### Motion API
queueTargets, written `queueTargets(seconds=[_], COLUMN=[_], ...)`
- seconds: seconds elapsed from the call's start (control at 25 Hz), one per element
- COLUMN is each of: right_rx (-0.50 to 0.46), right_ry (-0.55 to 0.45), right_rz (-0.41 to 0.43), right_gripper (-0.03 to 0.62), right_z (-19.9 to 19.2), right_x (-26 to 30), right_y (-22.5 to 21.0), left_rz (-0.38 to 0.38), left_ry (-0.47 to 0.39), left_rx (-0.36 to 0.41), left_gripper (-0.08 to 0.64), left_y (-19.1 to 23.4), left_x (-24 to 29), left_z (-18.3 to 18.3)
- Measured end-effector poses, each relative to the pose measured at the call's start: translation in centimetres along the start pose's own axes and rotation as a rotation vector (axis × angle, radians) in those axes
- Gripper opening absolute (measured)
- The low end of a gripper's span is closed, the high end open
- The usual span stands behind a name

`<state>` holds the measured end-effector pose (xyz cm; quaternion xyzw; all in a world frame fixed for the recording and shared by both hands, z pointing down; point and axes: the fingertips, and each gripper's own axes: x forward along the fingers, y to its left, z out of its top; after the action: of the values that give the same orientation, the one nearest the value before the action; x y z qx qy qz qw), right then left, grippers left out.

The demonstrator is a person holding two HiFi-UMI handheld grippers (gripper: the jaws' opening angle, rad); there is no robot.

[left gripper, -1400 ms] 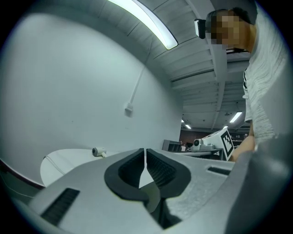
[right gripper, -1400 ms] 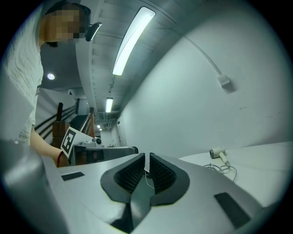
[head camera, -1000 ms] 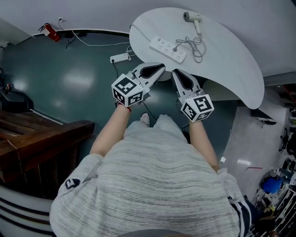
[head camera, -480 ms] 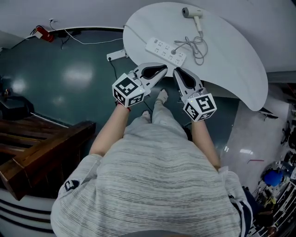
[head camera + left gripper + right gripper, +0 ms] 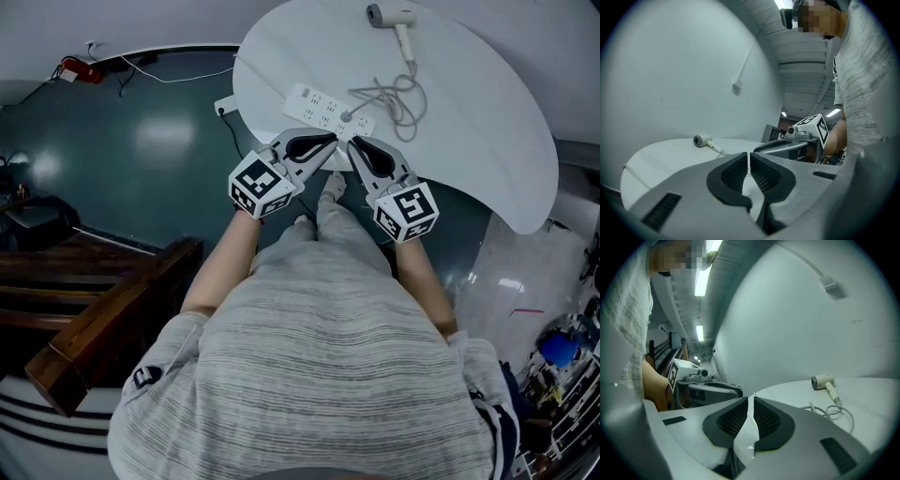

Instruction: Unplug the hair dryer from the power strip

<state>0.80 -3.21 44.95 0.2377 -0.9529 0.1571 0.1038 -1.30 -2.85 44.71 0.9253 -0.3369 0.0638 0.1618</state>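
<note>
Head view: I look down on one white rounded bench point(image 5: 487, 141) at 12 to 2 o'clock, standing on a glossy dark teal floor point(image 5: 141, 187). Dark wooden furniture point(image 5: 84, 300) sits at 8 o'clock. On the bench I count one hair dryer point(image 5: 389, 16) at 1 o'clock near the far edge, and one power strip point(image 5: 323, 105) at 12 o'clock. One looped cord point(image 5: 398, 94) runs between them. A second, smaller socket block point(image 5: 225, 106) lies on the floor at 11 o'clock. The left hand-held gripper point(image 5: 328, 141) and the right hand-held gripper point(image 5: 354, 143) hover side by side at the bench's near edge, just short of the strip.

Left gripper view: the left hand-held gripper point(image 5: 748, 157) is clenched on nothing. The hair dryer point(image 5: 703, 139) lies at 10 o'clock before a plain white wall point(image 5: 670, 70).

Right gripper view: the right hand-held gripper point(image 5: 752, 401) is likewise clenched and empty. The hair dryer point(image 5: 822, 380) is at 2 o'clock.
</note>
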Motion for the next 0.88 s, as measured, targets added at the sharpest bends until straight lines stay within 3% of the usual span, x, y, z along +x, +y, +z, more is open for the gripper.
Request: queueTargets(seconds=[0.28,0.4,0.88], right_rx=[-0.008,-0.004,0.034], right_ry=[0.078,0.103,0.171], right_rz=[0.046,0.051,-0.024], right_gripper=[0.031,0.032,0.098], right_z=[-1.0,-1.5,-2.7], right_x=[1.7,2.2,3.7], right_y=[-2.8,-3.7,-4.9], left_rz=[0.015,0.001,-0.188], left_ry=[0.117,0.164,0.328], left_rx=[0.045,0.091,0.24], left_gripper=[0.02,0.086,0.269], left_y=[2.3,2.8,4.7], left_x=[2.1,2.8,4.2], left_z=[-1.8,-2.2,-3.5])
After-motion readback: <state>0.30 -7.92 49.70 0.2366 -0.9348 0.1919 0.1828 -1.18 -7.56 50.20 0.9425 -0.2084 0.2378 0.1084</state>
